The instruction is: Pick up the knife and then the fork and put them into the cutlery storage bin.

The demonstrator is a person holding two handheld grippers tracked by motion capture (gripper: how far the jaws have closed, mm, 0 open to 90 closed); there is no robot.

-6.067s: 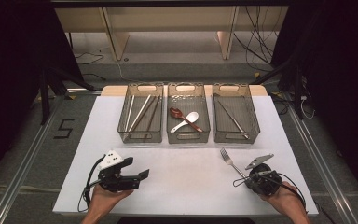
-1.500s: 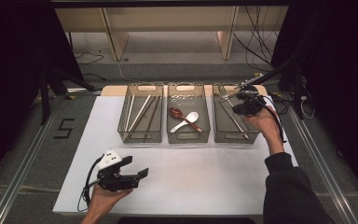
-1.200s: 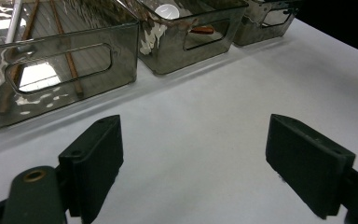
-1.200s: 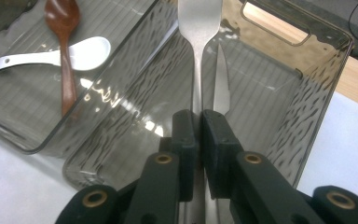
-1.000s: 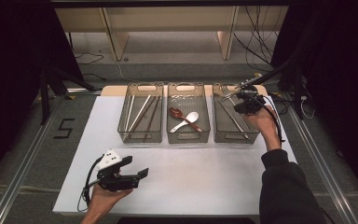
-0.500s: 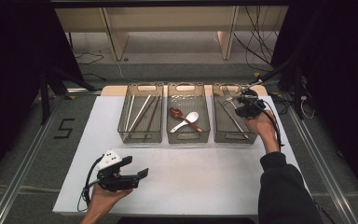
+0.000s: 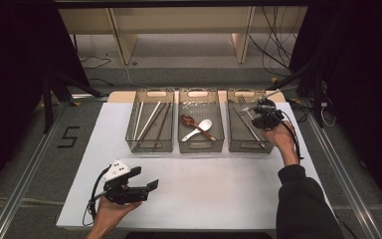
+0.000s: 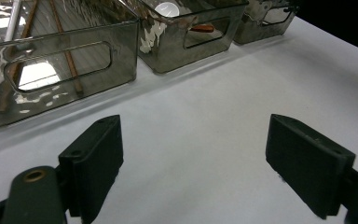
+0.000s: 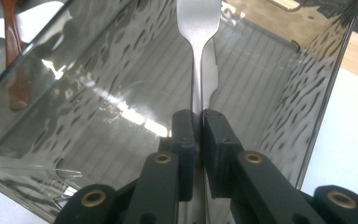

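The right hand-held gripper [image 7: 257,108] hangs over the right-hand bin [image 7: 235,141] at the far right of the bench [image 7: 219,189], its jaws clamped on a fork [image 7: 242,101] whose tines point toward the bin's far left corner. From the high view the fork looks tilted rather than level, so if it is let go here, it could strike the knife [image 7: 248,127] already lying in the bin, or catch the rim and tip out onto the bench. The left hand-held gripper [image 7: 146,185] rests near the front left corner of the bench, well apart from the bins.

In the left gripper view its jaws stand wide apart over bare bench with nothing between them; it poses no risk where it sits.

In the right gripper view the pads [image 9: 185,133] pinch the narrow fork handle [image 9: 196,88] edge-on, with the fork head up the frame above the bin floor. Such a thin grip probably lets the fork swivel between the pads, so it might swing and clip the bin wall [image 9: 326,88] during lowering.
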